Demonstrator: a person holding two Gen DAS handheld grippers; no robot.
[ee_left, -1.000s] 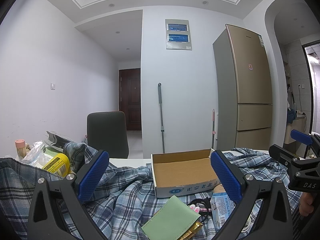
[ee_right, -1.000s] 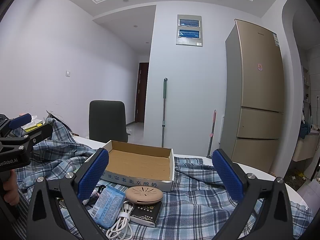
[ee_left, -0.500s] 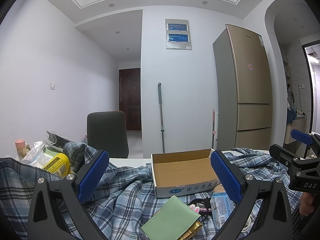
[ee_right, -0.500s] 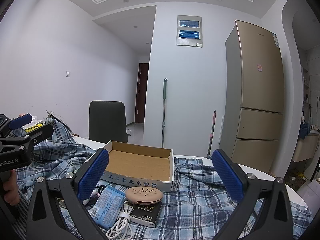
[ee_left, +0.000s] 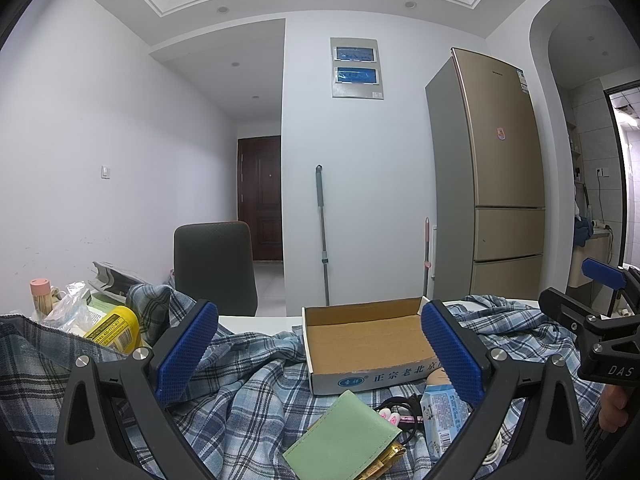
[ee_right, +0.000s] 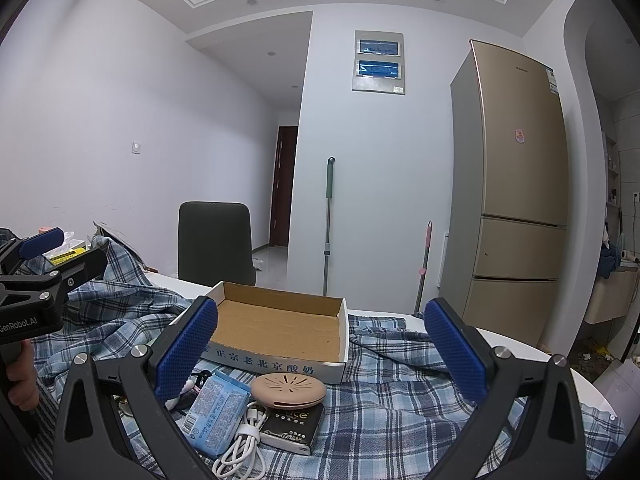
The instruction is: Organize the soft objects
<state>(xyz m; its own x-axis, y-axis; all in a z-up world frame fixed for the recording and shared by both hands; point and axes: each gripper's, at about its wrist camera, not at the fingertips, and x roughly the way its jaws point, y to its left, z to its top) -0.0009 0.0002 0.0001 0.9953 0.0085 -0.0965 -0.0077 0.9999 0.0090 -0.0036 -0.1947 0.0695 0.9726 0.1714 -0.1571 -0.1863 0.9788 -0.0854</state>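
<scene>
A blue plaid shirt (ee_left: 256,392) lies spread and rumpled over the table; it also shows in the right wrist view (ee_right: 392,392). An empty open cardboard box (ee_left: 368,340) sits on it, also in the right wrist view (ee_right: 280,328). In front of the box lie a green wallet (ee_left: 340,440), a blue tissue pack (ee_right: 218,410), a pink oval case (ee_right: 288,390), a black tissue pack (ee_right: 292,426) and a white cable (ee_right: 240,446). My left gripper (ee_left: 318,356) is open and empty above the shirt. My right gripper (ee_right: 320,354) is open and empty above the small items.
A yellow bottle (ee_left: 114,328), a plastic bag (ee_left: 70,312) and a pink-capped jar (ee_left: 40,296) stand at the table's left. A dark chair (ee_left: 214,266) stands behind the table. A fridge (ee_left: 496,184) and a mop (ee_left: 322,236) stand at the far wall.
</scene>
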